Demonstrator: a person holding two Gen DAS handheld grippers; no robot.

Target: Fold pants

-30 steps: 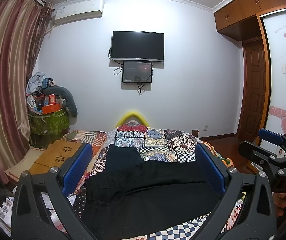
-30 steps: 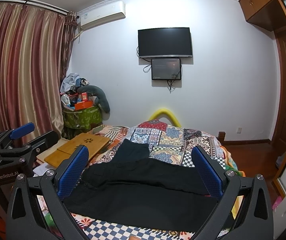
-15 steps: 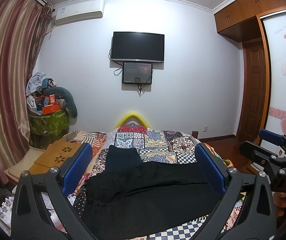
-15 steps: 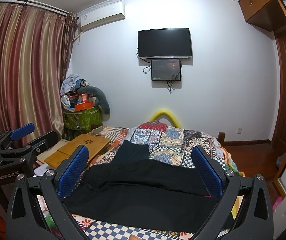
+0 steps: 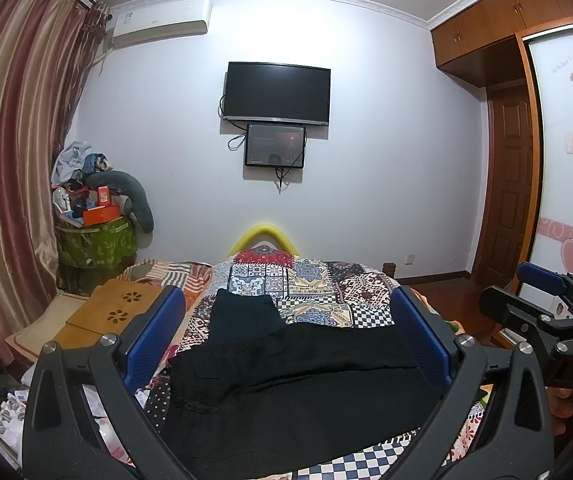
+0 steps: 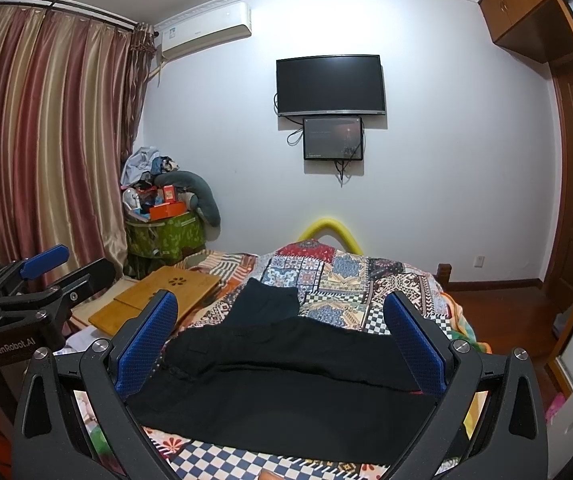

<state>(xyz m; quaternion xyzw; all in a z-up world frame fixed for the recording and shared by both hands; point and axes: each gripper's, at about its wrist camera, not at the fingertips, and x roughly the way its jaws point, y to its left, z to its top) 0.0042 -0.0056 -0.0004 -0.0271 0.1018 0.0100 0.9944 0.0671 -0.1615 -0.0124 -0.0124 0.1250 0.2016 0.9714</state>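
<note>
The black pants (image 5: 298, 392) lie spread out on the patchwork bed cover (image 5: 318, 284). The left gripper (image 5: 286, 336) and the right gripper (image 6: 280, 340) are both wide open above the pants, holding nothing.

Over the last second I tip both tongs up a touch. In my left view the TV (image 5: 276, 94) sits slightly lower than before; in my right view it (image 6: 330, 85) drops a little too. The pants (image 5: 294, 384) slide a hair lower and nearer in both views, as does the bed (image 6: 350, 276).
</note>
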